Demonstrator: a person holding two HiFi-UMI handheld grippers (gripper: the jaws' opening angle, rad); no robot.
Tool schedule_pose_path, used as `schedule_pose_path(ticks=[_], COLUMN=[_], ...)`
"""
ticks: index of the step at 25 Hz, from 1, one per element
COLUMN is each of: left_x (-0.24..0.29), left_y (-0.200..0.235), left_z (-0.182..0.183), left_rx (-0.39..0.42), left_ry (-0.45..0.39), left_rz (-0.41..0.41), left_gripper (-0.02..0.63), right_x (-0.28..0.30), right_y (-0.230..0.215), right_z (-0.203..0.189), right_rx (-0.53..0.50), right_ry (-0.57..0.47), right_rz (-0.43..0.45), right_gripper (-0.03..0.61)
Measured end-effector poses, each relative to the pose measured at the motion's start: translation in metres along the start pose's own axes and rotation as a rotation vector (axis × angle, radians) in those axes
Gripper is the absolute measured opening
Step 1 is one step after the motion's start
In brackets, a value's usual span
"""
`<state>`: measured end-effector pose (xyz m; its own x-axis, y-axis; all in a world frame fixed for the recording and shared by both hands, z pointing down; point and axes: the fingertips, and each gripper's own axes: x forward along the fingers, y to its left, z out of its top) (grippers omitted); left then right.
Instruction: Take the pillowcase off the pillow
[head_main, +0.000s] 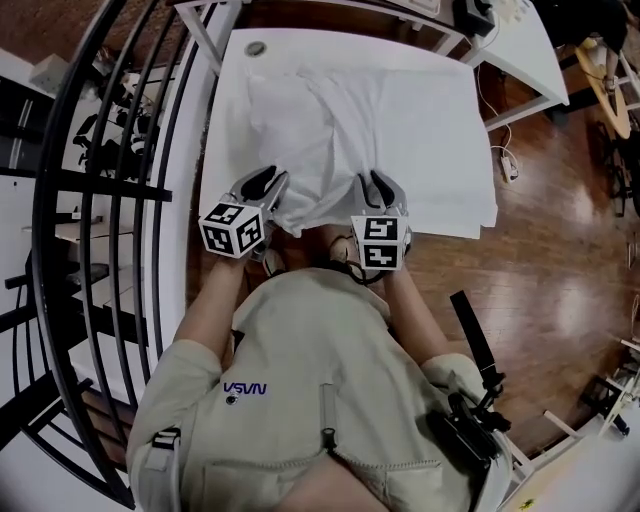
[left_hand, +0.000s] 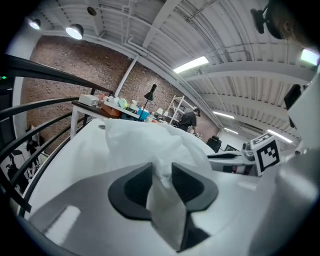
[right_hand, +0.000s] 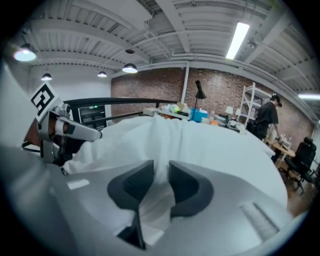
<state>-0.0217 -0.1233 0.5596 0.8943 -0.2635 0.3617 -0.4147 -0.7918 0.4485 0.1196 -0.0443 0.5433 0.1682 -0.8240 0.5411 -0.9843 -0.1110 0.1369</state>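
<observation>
Pillowcase (head_main: 340, 140), white and wrinkled, lies spread over the white table (head_main: 228, 120) in front of us, with its near edge bunched at the table's front. We hold our left gripper (head_main: 266, 183) and right gripper (head_main: 379, 187) side by side at that edge. Each one's jaws stand a little apart, with a fold of cloth loose between them, unclamped.

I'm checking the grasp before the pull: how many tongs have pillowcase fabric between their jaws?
2. The left tongs at the near-left edge of the pillowcase, and the right tongs at its near-right edge; fabric runs between both pairs of jaws.
</observation>
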Motion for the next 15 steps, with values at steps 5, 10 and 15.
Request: schedule_pose_path(ticks=[5,10,15], left_x=[-0.021,-0.04,-0.044], left_y=[-0.025,-0.031,-0.027], left_z=[-0.005,-0.023,-0.055], left_rx=[0.039,0.042,-0.007], left_ry=[-0.009,-0.009,0.059], left_rz=[-0.051,-0.011,0.0], left_gripper=[0.217,0.241,0.255], right_x=[-0.017,-0.034,-0.04], right_y=[0.019,0.037,0.076], right_z=[-0.003,-0.013,-0.033], right_rx=[0.038,0.088,0.129], right_ry=[-0.016,0.006,0.079], right_rz=[0.057,0.1,0.189], right_gripper=[0.14,0.14,0.14])
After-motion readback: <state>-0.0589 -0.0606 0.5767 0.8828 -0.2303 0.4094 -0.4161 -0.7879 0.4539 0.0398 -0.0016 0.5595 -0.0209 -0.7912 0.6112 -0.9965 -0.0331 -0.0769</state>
